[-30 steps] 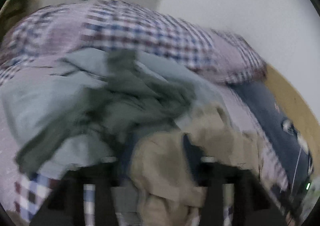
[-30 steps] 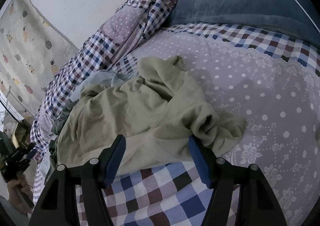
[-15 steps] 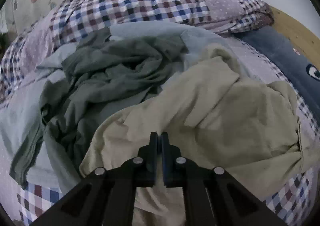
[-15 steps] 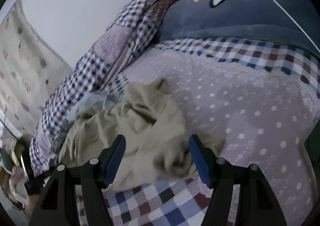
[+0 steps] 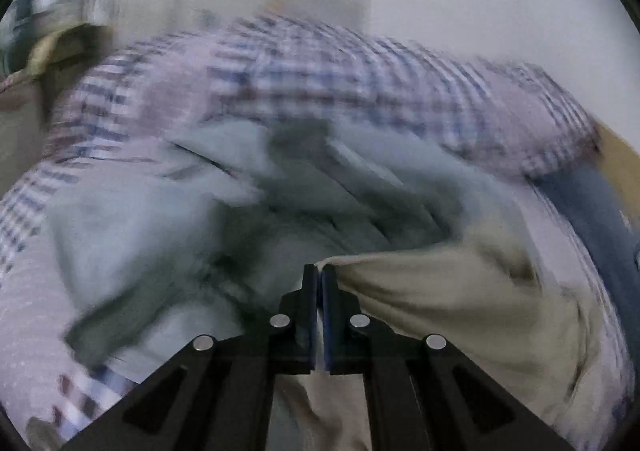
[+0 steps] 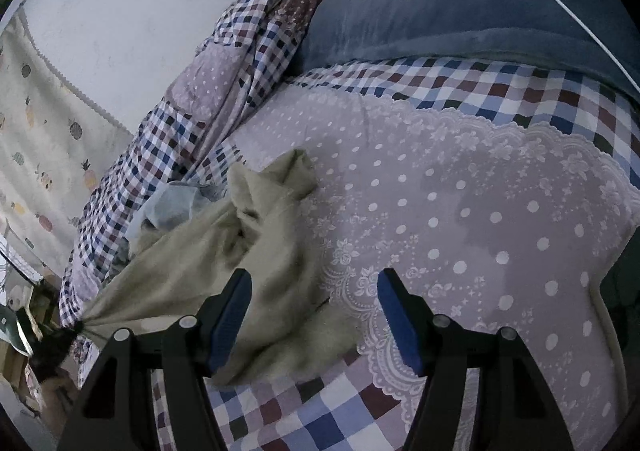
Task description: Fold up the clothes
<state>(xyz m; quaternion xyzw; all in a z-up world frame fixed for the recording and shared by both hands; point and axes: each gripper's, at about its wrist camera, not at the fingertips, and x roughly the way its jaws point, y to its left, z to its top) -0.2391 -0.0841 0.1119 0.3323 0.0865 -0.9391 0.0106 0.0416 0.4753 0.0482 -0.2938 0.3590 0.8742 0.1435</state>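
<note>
Since half a second ago the beige garment [image 5: 460, 291] has been pulled taut by the left gripper [image 5: 319, 271], pinched at one edge; right gripper [image 6: 314, 287] spread, empty (spreading judged underway).

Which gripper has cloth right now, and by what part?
The left gripper pinches the beige garment at its edge; the right gripper is open, empty.

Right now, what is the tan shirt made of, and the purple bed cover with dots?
The tan garment looks like soft matte knit, maybe cotton: it creases and stretches taut toward the left tongs. The dotted bed cover looks like thin printed woven cloth, with a lace-like pattern along its edge.
</note>
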